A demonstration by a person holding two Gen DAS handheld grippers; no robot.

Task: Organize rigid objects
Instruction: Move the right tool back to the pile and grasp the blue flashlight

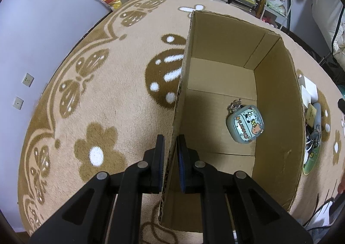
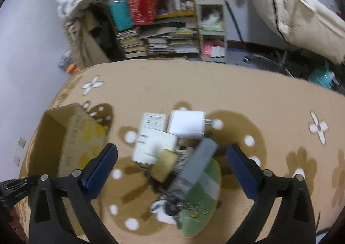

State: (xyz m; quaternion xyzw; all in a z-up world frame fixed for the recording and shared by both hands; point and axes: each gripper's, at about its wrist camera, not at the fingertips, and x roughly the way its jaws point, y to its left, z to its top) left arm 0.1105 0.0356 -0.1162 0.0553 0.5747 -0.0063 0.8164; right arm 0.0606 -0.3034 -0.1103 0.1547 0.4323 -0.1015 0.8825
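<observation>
Pinched narrow on the cardboard box (image 1: 276, 97) wall, the left gripper (image 1: 170, 142) seems to steady it for loading; one cartoon case (image 1: 245, 123) lies inside. Beside the box, the right gripper (image 2: 172, 154) hangs wide open, holding nothing, over piled chargers (image 2: 186, 124).

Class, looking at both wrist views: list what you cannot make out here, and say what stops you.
- Pile's small items, right wrist view: motion blur.
- Same pile in left wrist view: hidden by the cardboard box wall.
- Keychain on the cartoon case: too small.
- Box's printed side: text blurred.
</observation>
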